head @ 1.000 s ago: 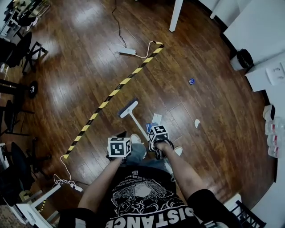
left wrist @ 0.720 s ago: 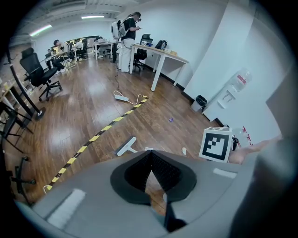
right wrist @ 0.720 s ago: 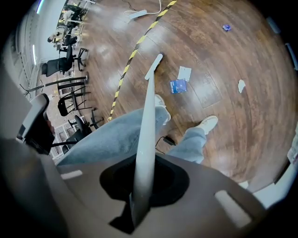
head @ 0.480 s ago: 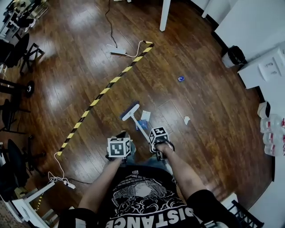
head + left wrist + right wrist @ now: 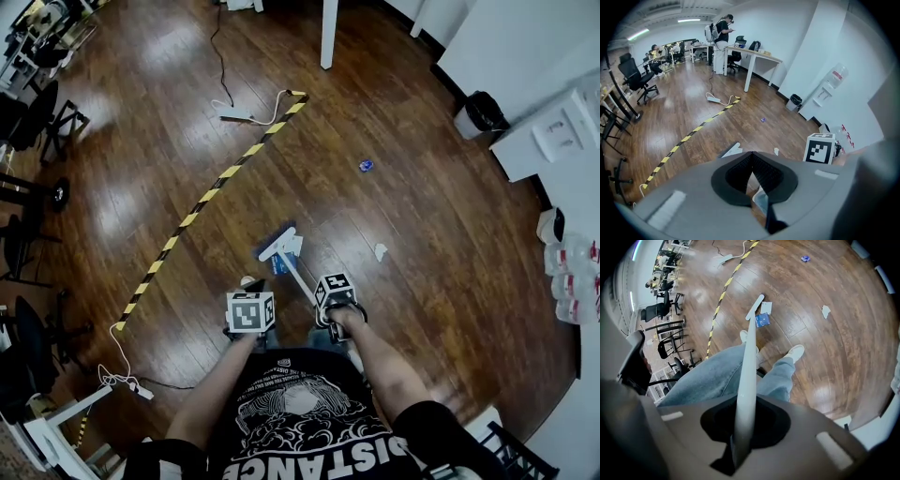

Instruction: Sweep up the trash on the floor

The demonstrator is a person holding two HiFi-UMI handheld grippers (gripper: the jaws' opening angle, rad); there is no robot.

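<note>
My right gripper (image 5: 335, 302) (image 5: 743, 427) is shut on the white broom handle (image 5: 749, 362). The handle slants down to the broom head (image 5: 277, 244) (image 5: 754, 308) on the wood floor. A blue wrapper (image 5: 278, 265) (image 5: 762, 319) and a white paper (image 5: 294, 246) (image 5: 766, 307) lie against the head. A white scrap (image 5: 380, 251) (image 5: 826, 311) lies to the right, and a small blue scrap (image 5: 366, 166) (image 5: 762, 119) sits farther off. My left gripper (image 5: 250, 312) (image 5: 752, 173) is shut on a thin dark handle, apparently the dustpan's; the pan itself is hidden.
A yellow-and-black striped strip (image 5: 202, 202) runs diagonally across the floor to a power strip (image 5: 234, 114). A white table leg (image 5: 328, 33) and a black bin (image 5: 478, 111) stand far off. Chairs (image 5: 28, 112) line the left, bottles (image 5: 572, 272) the right. The person's shoes (image 5: 794, 352) are below the broom.
The person has stepped forward. The broom head has swung right across the floor and now touches the white paper and blue wrapper. Both grippers keep their hold.
</note>
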